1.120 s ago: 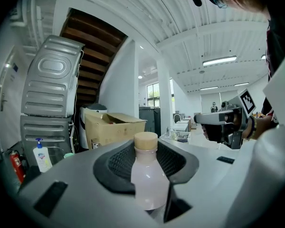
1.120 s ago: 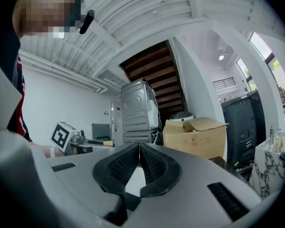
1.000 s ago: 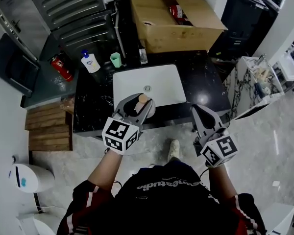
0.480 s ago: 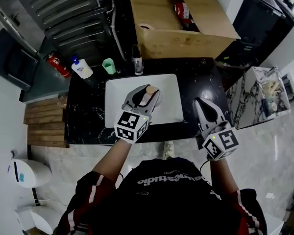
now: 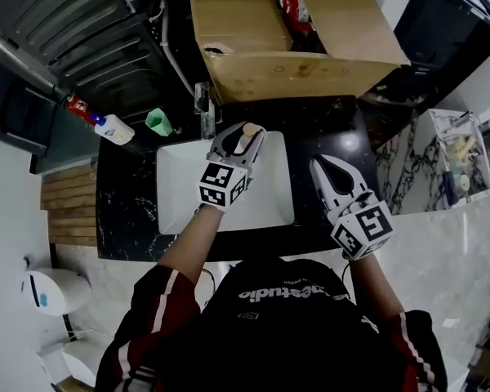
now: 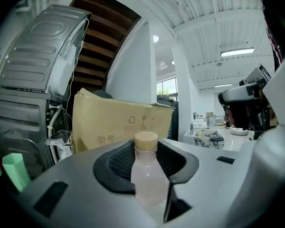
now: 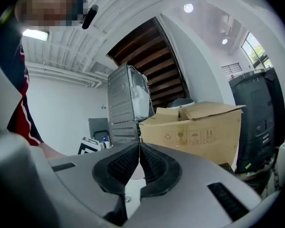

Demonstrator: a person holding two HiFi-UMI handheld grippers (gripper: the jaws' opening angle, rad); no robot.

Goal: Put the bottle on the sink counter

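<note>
A small clear bottle (image 5: 247, 134) with a tan cap is gripped at its body by my left gripper (image 5: 242, 140), held over the far edge of the white sink basin (image 5: 180, 198), close to the faucet (image 5: 204, 109). In the left gripper view the bottle (image 6: 147, 175) stands upright between the dark pads, cap on top, with my left gripper (image 6: 147, 167) closed around it. My right gripper (image 5: 322, 168) hovers over the black counter (image 5: 310, 129) to the right of the basin. Its pads meet with nothing between them, as the right gripper view shows my right gripper (image 7: 139, 163).
A large open cardboard box (image 5: 286, 47) stands at the back of the counter. A green cup (image 5: 157, 121) and a white lotion bottle (image 5: 114, 129) sit at the back left. A grey ribbed appliance (image 5: 73, 19) stands beyond them, a marble shelf unit (image 5: 457, 158) at right.
Both grippers have moved forward over the sink counter. The left one carried the bottle from the basin's near edge to its far edge by the faucet.
</note>
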